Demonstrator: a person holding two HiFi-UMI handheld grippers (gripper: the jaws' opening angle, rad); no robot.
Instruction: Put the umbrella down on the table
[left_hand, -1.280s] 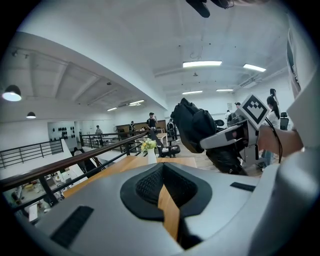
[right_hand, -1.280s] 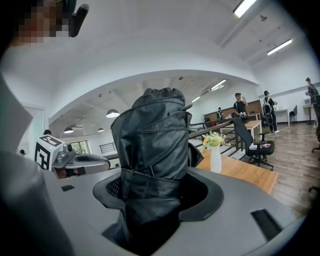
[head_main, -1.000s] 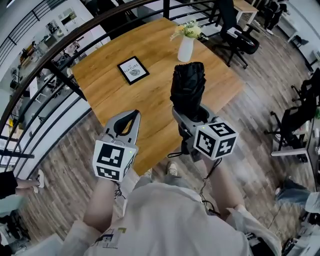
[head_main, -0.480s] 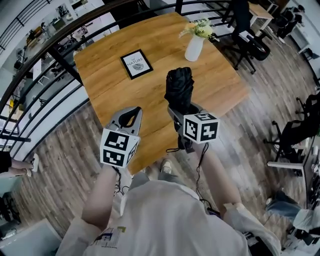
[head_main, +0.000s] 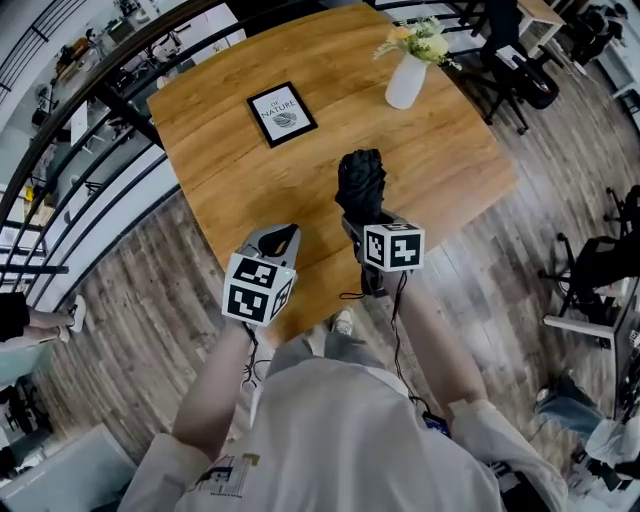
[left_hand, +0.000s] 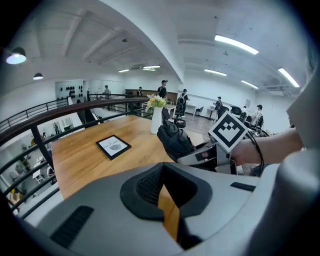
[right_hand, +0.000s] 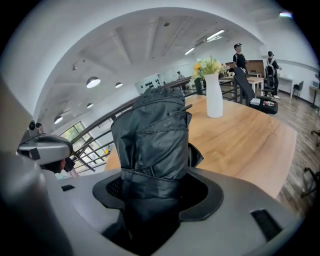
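A black folded umbrella (head_main: 361, 180) stands nearly upright in my right gripper (head_main: 358, 218), which is shut on its lower part above the near side of the wooden table (head_main: 230, 170). In the right gripper view the umbrella (right_hand: 152, 135) fills the space between the jaws of the right gripper (right_hand: 160, 180). To its left, my left gripper (head_main: 290, 230) hangs over the table's near edge with its tips together and nothing in them. In the left gripper view the left gripper (left_hand: 167, 172) points toward the table (left_hand: 85, 160), with the umbrella (left_hand: 172, 140) to the right.
A framed picture (head_main: 282, 113) lies flat at the far middle of the table. A white vase with flowers (head_main: 408, 80) stands at the far right corner. A dark railing (head_main: 100, 110) runs along the left, and office chairs (head_main: 520, 70) stand beyond the right corner.
Both grippers have sunk toward the near part of the table. The right one brought the umbrella down with it, still gripped. The left stayed shut.
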